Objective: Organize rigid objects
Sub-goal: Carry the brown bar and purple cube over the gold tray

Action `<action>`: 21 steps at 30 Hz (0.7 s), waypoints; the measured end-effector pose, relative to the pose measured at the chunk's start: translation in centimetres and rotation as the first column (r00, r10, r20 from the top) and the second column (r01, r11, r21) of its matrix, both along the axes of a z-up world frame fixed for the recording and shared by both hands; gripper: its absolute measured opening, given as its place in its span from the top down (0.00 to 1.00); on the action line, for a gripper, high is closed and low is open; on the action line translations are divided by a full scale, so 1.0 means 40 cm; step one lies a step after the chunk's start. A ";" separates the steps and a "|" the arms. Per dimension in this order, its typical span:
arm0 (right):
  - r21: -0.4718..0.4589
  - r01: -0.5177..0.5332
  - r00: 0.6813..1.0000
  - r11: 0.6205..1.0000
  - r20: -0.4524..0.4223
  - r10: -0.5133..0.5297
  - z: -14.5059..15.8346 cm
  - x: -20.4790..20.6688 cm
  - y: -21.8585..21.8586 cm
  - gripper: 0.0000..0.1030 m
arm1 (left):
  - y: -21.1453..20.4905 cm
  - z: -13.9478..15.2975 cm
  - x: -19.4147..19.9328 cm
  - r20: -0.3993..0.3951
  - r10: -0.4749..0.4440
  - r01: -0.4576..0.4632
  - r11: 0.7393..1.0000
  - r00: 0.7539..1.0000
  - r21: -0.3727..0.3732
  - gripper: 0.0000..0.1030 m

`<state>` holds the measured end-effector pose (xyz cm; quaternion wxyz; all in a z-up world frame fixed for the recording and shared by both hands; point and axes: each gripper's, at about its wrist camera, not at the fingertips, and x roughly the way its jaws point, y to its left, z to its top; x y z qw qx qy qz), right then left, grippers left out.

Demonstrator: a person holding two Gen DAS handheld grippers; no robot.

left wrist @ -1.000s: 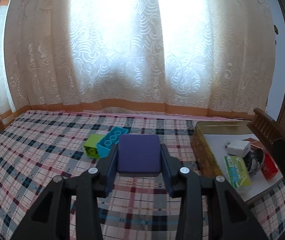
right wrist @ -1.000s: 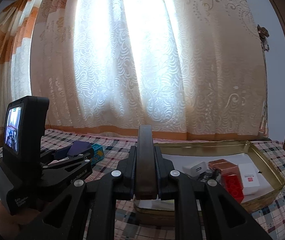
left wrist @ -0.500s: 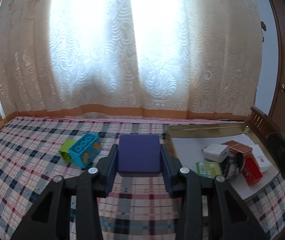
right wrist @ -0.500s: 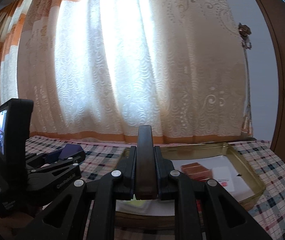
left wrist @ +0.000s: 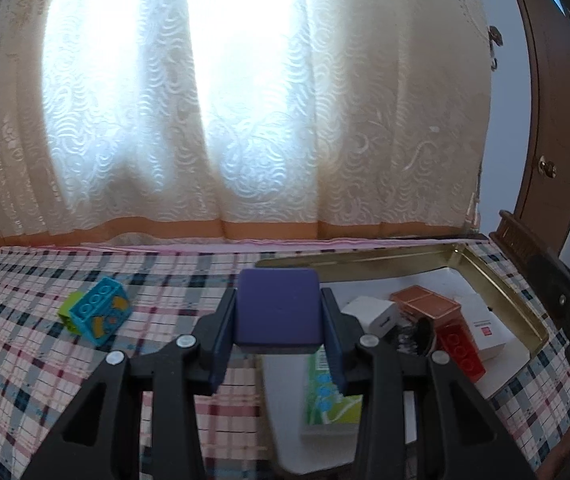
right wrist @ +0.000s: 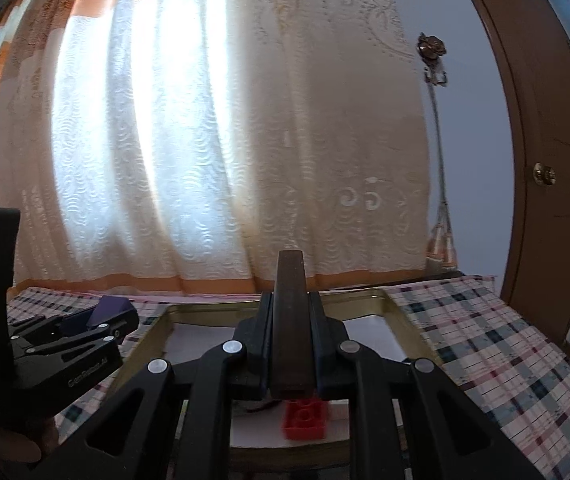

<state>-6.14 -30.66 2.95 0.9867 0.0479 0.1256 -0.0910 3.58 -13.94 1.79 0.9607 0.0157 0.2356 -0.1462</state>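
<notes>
My left gripper (left wrist: pixel 279 320) is shut on a flat purple box (left wrist: pixel 277 308) and holds it above the left edge of the gold tray (left wrist: pixel 501 288). It also shows in the right wrist view (right wrist: pixel 97 320). My right gripper (right wrist: pixel 289 320) is shut on a dark brown bar (right wrist: pixel 289 320) and holds it over the tray (right wrist: pixel 401 316), above a red brick (right wrist: pixel 305 418). In the tray lie a white charger (left wrist: pixel 377 314), copper boxes (left wrist: pixel 425 302), a red brick (left wrist: pixel 459 350), a white box (left wrist: pixel 485 326) and a green packet (left wrist: pixel 331 400).
A blue brick (left wrist: pixel 99 312) against a green brick (left wrist: pixel 68 312) lies on the plaid cloth (left wrist: pixel 25 320) to the left. Curtains (left wrist: pixel 245 120) hang behind the surface. A wooden door (right wrist: pixel 545 160) stands at the right.
Both grippers have moved right, toward and over the tray, each still holding its object. The blue and green bricks have slid left in the left wrist view.
</notes>
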 end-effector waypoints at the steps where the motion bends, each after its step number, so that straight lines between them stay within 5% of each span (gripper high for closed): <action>1: 0.003 0.007 1.000 1.000 -0.003 -0.007 -0.001 0.003 -0.012 0.83 | -0.009 -0.001 0.001 -0.001 -0.005 0.005 1.000 1.000 0.005 0.63; 21: -0.003 0.111 0.992 0.994 -0.064 -0.111 -0.023 0.059 -0.147 0.83 | -0.126 -0.019 0.055 -0.045 -0.015 0.017 0.999 0.999 0.049 0.62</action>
